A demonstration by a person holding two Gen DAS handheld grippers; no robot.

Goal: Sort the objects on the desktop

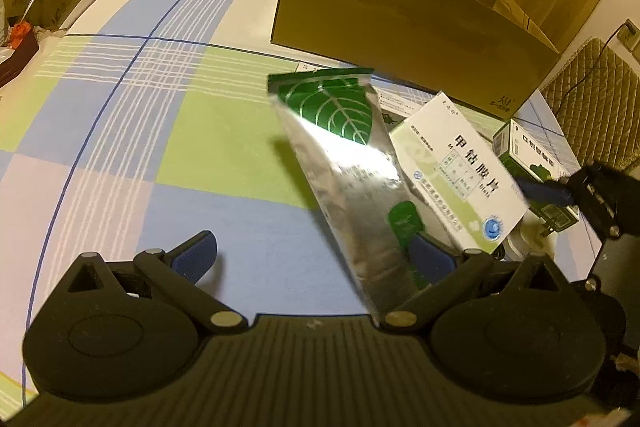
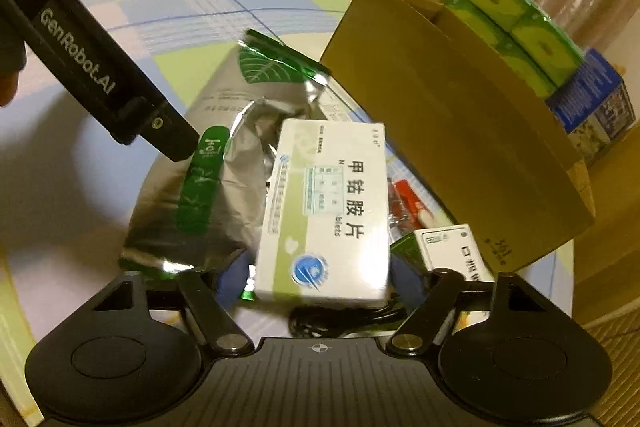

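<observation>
A white and green medicine box (image 2: 324, 211) sits between the blue pads of my right gripper (image 2: 320, 279), which is shut on it. From the left wrist this box (image 1: 456, 175) shows tilted above the table, with one blue finger (image 1: 540, 189) at its right edge. A silver foil pouch with a green leaf (image 1: 344, 163) leans against the inner side of the right finger of my left gripper (image 1: 314, 259), whose fingers stand wide open. The black body of the left gripper (image 2: 100, 67) touches the crumpled pouch (image 2: 224, 187) at its green stripe.
A large open cardboard box (image 1: 400, 27) stands just behind the objects on the checked tablecloth (image 1: 140, 127). A small green and white box (image 2: 452, 251), a red packet (image 2: 408, 203) and a black cable (image 2: 340, 323) lie under the held box. Cartons line the far edge.
</observation>
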